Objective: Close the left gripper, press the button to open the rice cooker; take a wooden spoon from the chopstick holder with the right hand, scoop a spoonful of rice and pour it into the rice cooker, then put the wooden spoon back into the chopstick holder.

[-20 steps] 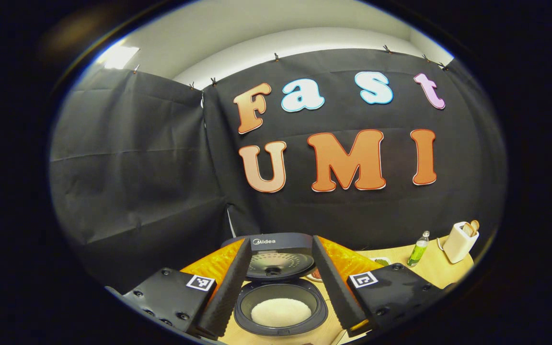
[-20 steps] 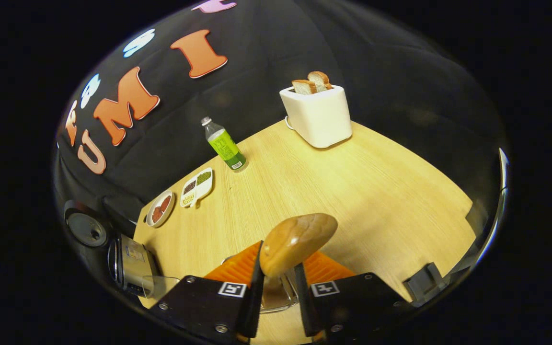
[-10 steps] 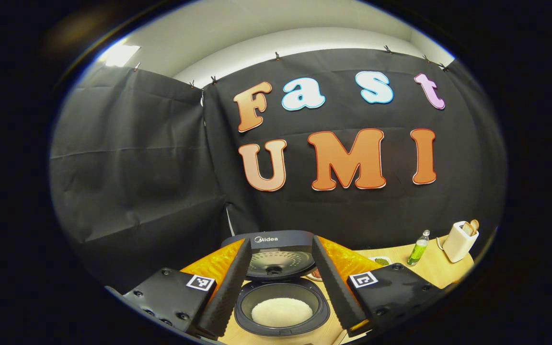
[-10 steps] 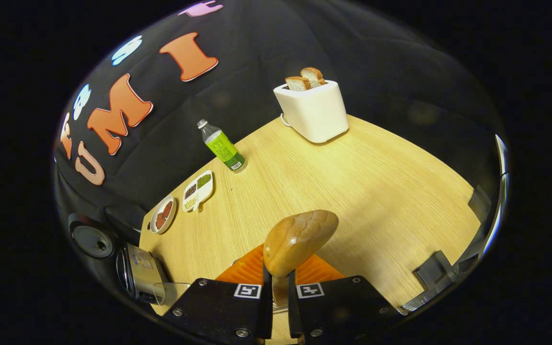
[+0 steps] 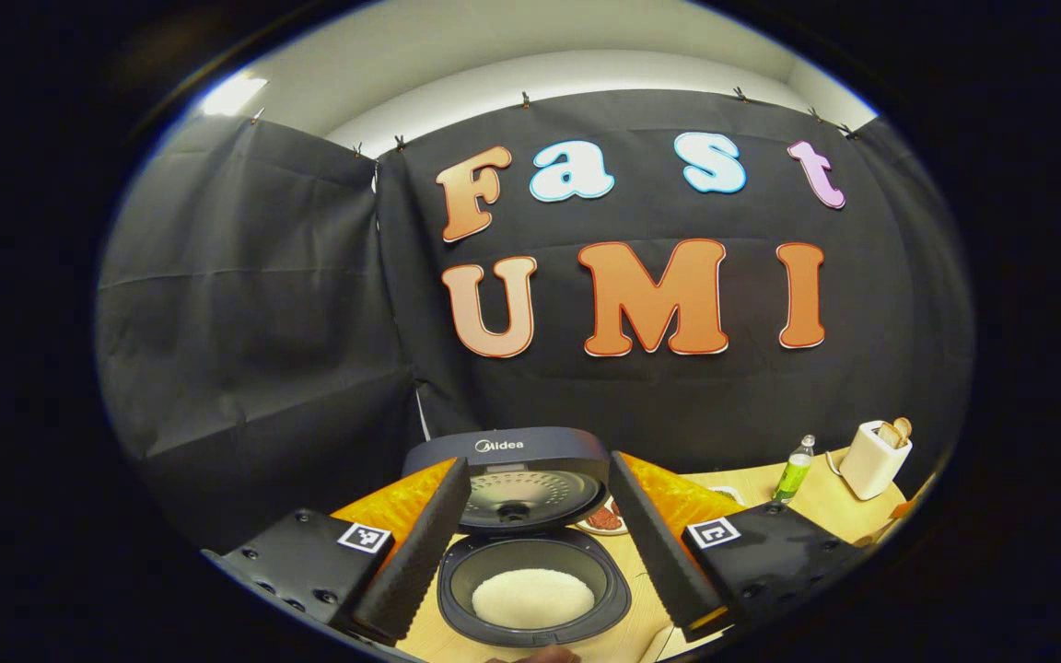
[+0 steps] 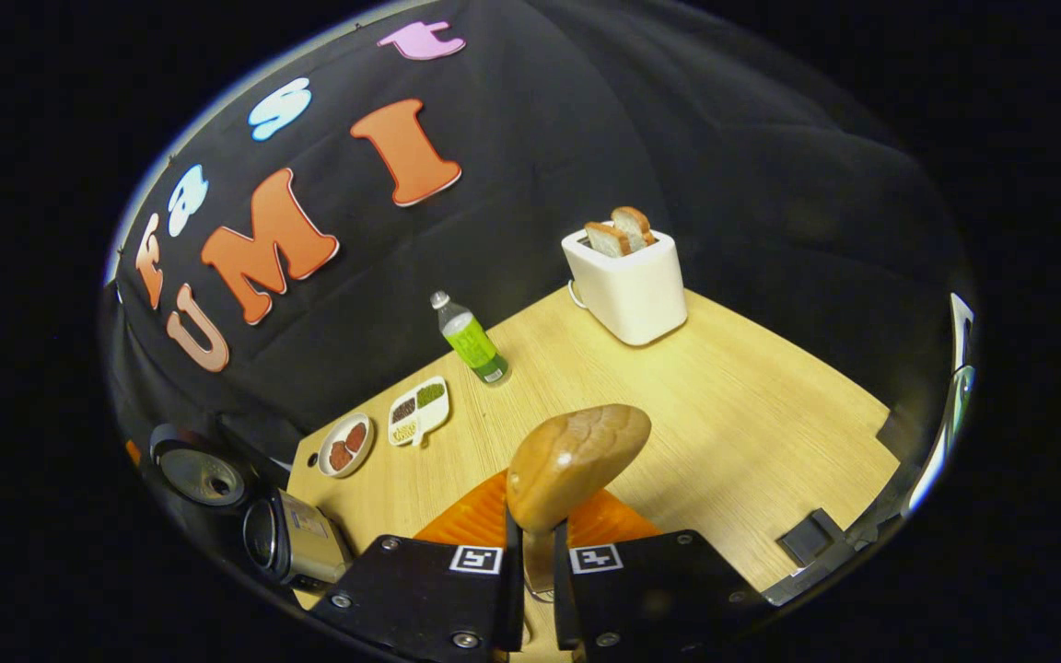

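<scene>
1. Ribbed black pads line the inner faces of the left gripper in the left gripper view; its two fingers stand wide apart with nothing between them, each backed by orange plastic and a black block bearing a square marker.
2. Between those spread fingers sits the rice cooker, a dark rounded body with its lid tipped up and back, the perforated metal inner plate facing forward. The pot holds a flat white disc of rice.
3. To the right in that view, on the pale wood-grain table, stand a slim green bottle and a white toaster with bread in its slots. A small dish with reddish contents peeks out just behind the right-hand finger.
4. In the right gripper view, the right gripper has its fingers drawn narrow on the stem of the wooden spoon. The spoon's smooth, glossy brown bowl rises above the fingertips, back side towards the camera.
5. Beneath the spoon something pale and rounded shows between the fingers; it may be the chopstick holder, though it is too hidden to tell.
6. Farther off on the table lie a round dish and a white divided tray of grains, then the bottle and the boxy toaster with two bread slices.
7. At the lower left edge of that view the cooker shows its metallic side.
</scene>
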